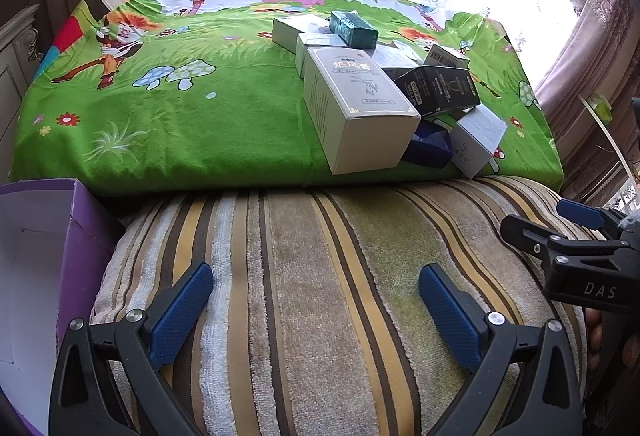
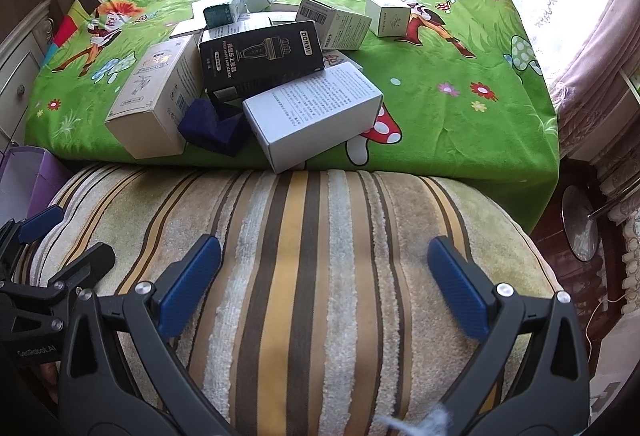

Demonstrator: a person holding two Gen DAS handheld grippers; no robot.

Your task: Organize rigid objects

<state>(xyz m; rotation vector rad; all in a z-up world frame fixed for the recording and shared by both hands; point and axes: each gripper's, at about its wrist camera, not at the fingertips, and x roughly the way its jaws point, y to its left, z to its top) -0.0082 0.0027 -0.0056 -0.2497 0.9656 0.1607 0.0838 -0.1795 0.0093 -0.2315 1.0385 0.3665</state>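
boxes still heaped, nothing sorted yet

left wrist view: the left gripper (image 1: 316, 300) is seen released, its blue pads spread wide above a striped cushion (image 1: 320, 276), with nothing between them. the right gripper (image 1: 568, 236) is seen at the right edge, also empty; whether it is spread cannot be told from here. an open purple box (image 1: 80, 236) with a white inside is seen at the left, just beside the cushion, and no item can be seen in the part that shows. the small boxes are found piled on a bench covered by a green cartoon cloth (image 1: 160, 116). a large grey-white box (image 1: 360, 108) lies nearest, a black box (image 1: 440, 88) leans beside it, and a dark green box (image 1: 354, 30) sits on top of the heap behind.

right wrist view: the right gripper (image 2: 324, 284) is shown released and empty over the same cushion. a white box with printed text (image 2: 312, 116) overhangs the near edge of the cloth, and a dark blue piece (image 2: 212, 128) is wedged between it and the grey-white box. one pale box (image 2: 388, 16) stands apart at the back.

the task is judged barely begun: the whole heap is left to be cleared. the boxes look like stiff cardboard, light and flat-sided.
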